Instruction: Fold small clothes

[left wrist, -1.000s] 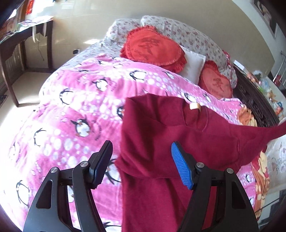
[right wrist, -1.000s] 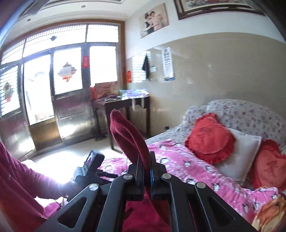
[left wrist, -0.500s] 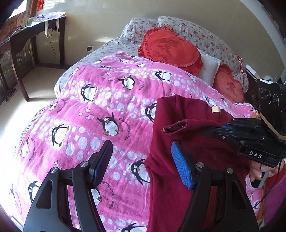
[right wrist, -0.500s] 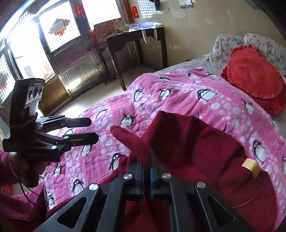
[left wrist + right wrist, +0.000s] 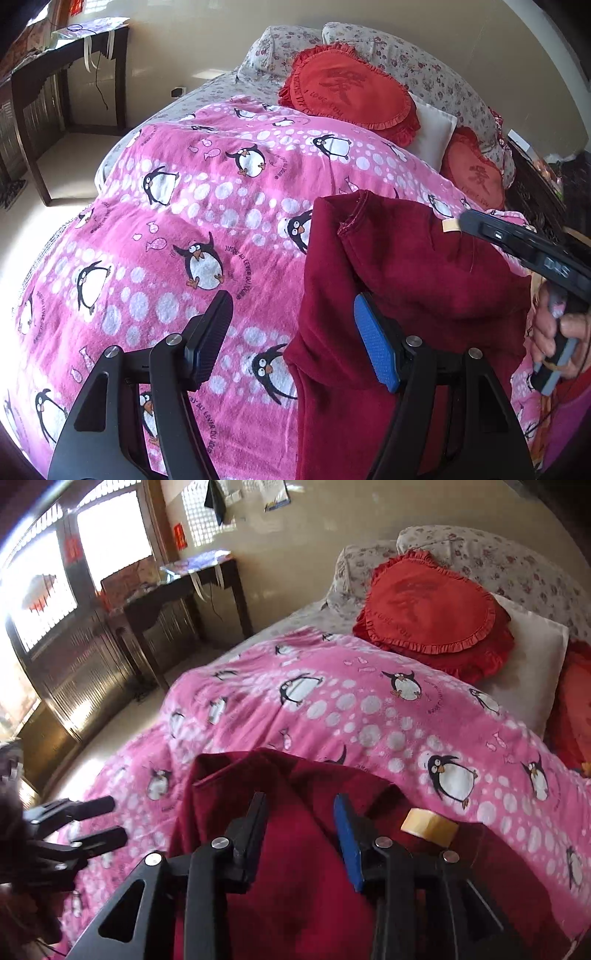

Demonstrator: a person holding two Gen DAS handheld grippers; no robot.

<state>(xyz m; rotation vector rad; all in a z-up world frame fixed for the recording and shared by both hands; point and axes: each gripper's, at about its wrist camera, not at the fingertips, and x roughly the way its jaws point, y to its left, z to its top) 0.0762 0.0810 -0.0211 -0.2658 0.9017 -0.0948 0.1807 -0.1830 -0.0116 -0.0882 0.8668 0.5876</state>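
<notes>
A dark red garment (image 5: 399,273) lies on the pink penguin blanket (image 5: 192,221), a sleeve folded across its body and a tan neck label (image 5: 450,224) showing. My left gripper (image 5: 291,332) is open and empty, hovering over the garment's left edge. The garment fills the near part of the right wrist view (image 5: 295,849), with its label (image 5: 428,825) to the right. My right gripper (image 5: 301,823) is open just above the folded cloth, holding nothing. The right gripper also shows in the left wrist view (image 5: 517,243); the left gripper shows at the left of the right wrist view (image 5: 92,821).
Red heart cushions (image 5: 347,88) and a white pillow (image 5: 432,129) lie at the bed's head. A dark wooden desk (image 5: 184,590) stands by the wall. Glass doors (image 5: 55,590) are at the far left. Floor (image 5: 66,155) lies left of the bed.
My right gripper carried the sleeve down across the garment, then opened and let it go. The sleeve now lies folded on the body. My left gripper stayed open.
</notes>
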